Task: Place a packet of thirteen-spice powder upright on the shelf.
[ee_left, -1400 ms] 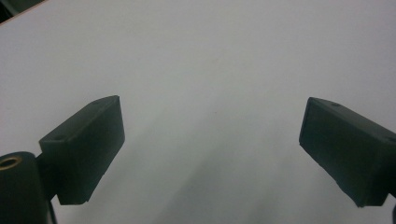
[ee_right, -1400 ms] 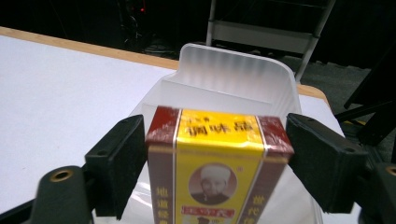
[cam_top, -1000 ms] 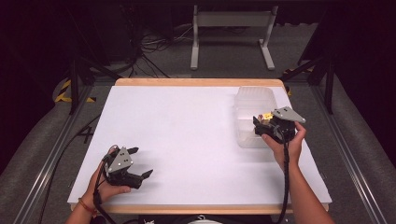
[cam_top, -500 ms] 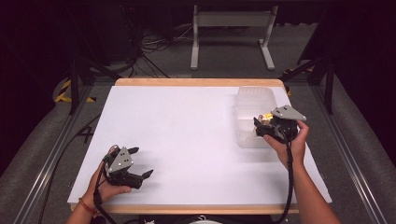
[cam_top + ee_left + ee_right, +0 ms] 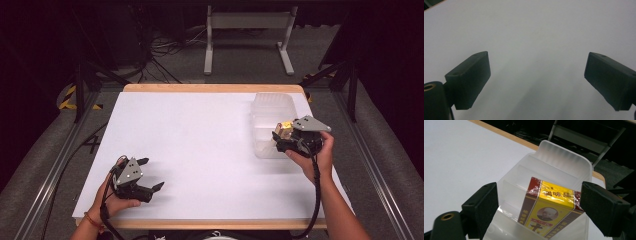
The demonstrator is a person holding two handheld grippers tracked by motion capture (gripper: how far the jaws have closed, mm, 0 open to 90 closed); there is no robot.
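Right gripper [image 5: 539, 202] hovers over bin [image 5: 564, 162], jaws wide around box [image 5: 549, 207]

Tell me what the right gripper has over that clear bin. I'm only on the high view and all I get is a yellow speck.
Observer: A yellow and maroon box with Chinese characters, wrapped in clear film, leans inside the clear bin.
Operator: Is it clamped?
Observer: No. The right gripper has just been opening its jaws. The box sits between them, with a clear gap at one jaw.
Operator: Anything else in the bin?
Observer: Moulded dividers cross its inside. I see nothing else in the part shown.
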